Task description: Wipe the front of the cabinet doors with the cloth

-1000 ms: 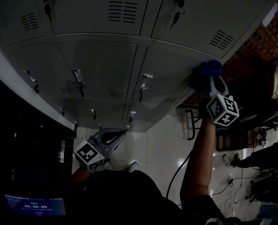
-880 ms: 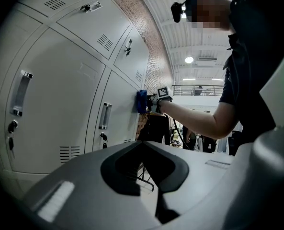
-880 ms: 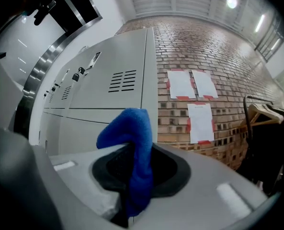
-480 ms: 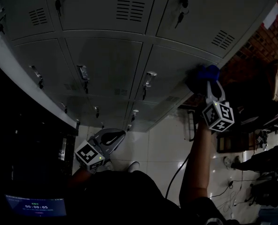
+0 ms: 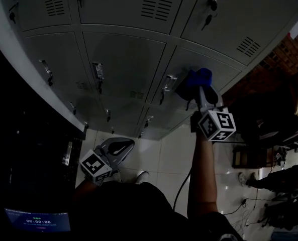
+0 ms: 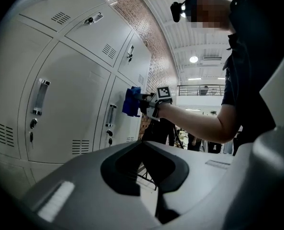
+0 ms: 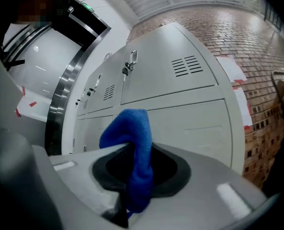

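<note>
My right gripper is shut on a blue cloth, pressed against a grey locker door just right of that door's handle. In the right gripper view the blue cloth bulges up between the jaws, with the grey locker doors close ahead. My left gripper hangs low, away from the cabinet, jaws closed on nothing. The left gripper view shows the blue cloth held on the lockers by the right arm.
The locker bank has several doors with handles, keys and vent slots. A brick wall stands to the right. Pale tiled floor lies below, with a cable and dark furniture at the right.
My right gripper has slid the blue cloth leftward along the locker door, from its right edge towards the handle. The left gripper has stayed put.
</note>
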Demonstrator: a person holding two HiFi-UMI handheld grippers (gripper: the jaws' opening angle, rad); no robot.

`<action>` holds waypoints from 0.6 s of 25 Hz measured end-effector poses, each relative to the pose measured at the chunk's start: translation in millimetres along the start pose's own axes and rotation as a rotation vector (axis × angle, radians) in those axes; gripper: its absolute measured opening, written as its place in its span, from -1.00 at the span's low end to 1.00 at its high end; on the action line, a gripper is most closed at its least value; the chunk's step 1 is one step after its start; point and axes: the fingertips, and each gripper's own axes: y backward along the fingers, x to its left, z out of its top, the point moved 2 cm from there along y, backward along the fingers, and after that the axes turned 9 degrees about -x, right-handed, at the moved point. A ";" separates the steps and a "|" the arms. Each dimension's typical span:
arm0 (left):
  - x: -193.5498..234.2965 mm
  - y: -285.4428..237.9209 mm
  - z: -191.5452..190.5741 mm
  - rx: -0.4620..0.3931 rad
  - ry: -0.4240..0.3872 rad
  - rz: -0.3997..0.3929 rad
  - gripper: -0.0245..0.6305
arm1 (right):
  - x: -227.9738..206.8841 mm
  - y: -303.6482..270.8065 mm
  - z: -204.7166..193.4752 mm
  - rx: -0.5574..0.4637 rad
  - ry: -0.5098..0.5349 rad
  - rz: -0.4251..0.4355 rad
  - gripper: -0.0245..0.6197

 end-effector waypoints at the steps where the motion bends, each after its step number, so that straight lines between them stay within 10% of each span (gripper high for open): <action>1: 1.0 2.6 -0.1 0.000 -0.001 0.005 -0.93 | 5.2 -4.5 -1.2 0.000 -0.004 0.009 -0.71; 15: 10.5 22.6 4.7 -0.007 -0.005 0.061 -0.93 | 54.6 -62.1 -35.2 0.048 -0.022 0.099 -0.71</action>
